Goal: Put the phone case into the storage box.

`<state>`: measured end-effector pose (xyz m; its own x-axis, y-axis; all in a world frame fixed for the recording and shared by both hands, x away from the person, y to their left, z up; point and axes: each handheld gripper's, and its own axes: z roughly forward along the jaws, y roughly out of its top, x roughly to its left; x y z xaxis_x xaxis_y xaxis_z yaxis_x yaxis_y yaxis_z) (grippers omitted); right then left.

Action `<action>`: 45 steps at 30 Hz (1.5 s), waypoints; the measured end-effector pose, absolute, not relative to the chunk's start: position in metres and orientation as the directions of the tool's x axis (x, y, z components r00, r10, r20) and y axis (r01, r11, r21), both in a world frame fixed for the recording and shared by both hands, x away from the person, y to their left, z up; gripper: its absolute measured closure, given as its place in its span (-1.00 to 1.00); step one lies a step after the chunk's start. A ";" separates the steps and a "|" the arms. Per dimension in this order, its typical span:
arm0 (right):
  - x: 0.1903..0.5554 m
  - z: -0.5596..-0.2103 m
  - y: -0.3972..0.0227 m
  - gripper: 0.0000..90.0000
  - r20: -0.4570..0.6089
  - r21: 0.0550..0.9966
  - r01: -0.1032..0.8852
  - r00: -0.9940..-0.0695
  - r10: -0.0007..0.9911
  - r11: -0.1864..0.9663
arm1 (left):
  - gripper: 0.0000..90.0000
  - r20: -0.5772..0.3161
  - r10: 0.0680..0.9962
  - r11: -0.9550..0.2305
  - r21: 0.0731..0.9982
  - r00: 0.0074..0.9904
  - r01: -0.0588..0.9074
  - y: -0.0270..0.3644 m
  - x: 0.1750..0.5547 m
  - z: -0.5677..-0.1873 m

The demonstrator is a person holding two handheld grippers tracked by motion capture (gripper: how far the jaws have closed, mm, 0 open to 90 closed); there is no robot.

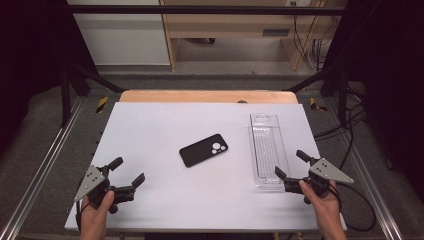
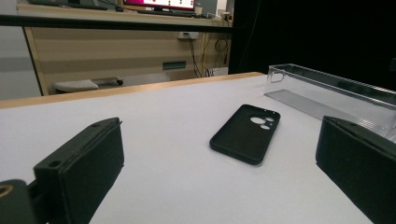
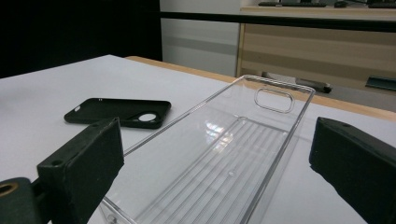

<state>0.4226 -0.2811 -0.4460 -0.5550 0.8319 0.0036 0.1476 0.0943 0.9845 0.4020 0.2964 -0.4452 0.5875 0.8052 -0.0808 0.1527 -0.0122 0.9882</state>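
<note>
right gripper [image 1: 288,166]: fingers wide, empty, at near end of clear tray [image 1: 267,150] | tray's long axis runs away from them | phone case [image 1: 204,150]: on surface left of tray | left gripper [image 1: 129,171]: fingers wide, empty, farther off

Open table [image 1: 150,130] is left around the phone case [image 1: 204,150]; on its right, passage is blocked by the clear tray [image 1: 267,150].

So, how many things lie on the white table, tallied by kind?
Black phone case: 1
Clear plastic tray: 1
Total: 2
</note>
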 end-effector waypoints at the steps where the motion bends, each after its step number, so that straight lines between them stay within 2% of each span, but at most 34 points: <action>1: 0.423 -0.447 -0.281 -0.94 0.009 0.985 0.150 -0.552 0.833 0.089 | -0.98 -0.085 0.806 -0.010 0.987 0.586 0.158 0.296 0.402 -0.445; 12: 0.418 -0.446 -0.286 -0.94 0.030 0.986 0.156 -0.539 0.842 0.065 | -0.97 -0.085 0.804 -0.037 0.981 0.588 0.191 0.283 0.403 -0.444; 25: 0.417 -0.445 -0.288 -0.95 0.035 0.984 0.165 -0.524 0.851 0.061 | -0.95 -0.031 0.759 -0.162 0.958 0.651 0.235 0.231 0.411 -0.448; 29: 0.418 -0.445 -0.288 -0.95 0.039 0.984 0.167 -0.525 0.850 0.058 | -0.95 -0.036 0.744 -0.196 0.943 0.668 0.269 0.218 0.421 -0.446; 32: 0.418 -0.445 -0.286 -0.95 0.037 0.984 0.165 -0.531 0.847 0.061 | -0.95 -0.089 0.722 -0.199 0.923 0.686 0.329 0.206 0.432 -0.440; 40: 0.417 -0.445 -0.283 -0.95 0.032 0.984 0.167 -0.542 0.840 0.070 | -0.92 -0.015 0.685 -0.344 0.874 0.728 0.342 0.172 0.464 -0.432; 43: 0.416 -0.445 -0.283 -0.95 0.032 0.984 0.163 -0.545 0.838 0.069 | -0.92 -0.053 0.686 -0.330 0.866 0.726 0.375 0.163 0.474 -0.432; 45: 0.416 -0.445 -0.282 -0.95 0.033 0.984 0.163 -0.547 0.837 0.068 | -0.92 -0.032 0.685 -0.357 0.856 0.728 0.374 0.157 0.480 -0.433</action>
<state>0.4163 -0.2824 -0.4445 -0.5466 0.8368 0.0326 0.1630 0.0681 0.9843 0.4801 0.1568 -0.4329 0.7278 0.6850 -0.0324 0.3739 -0.3568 0.8561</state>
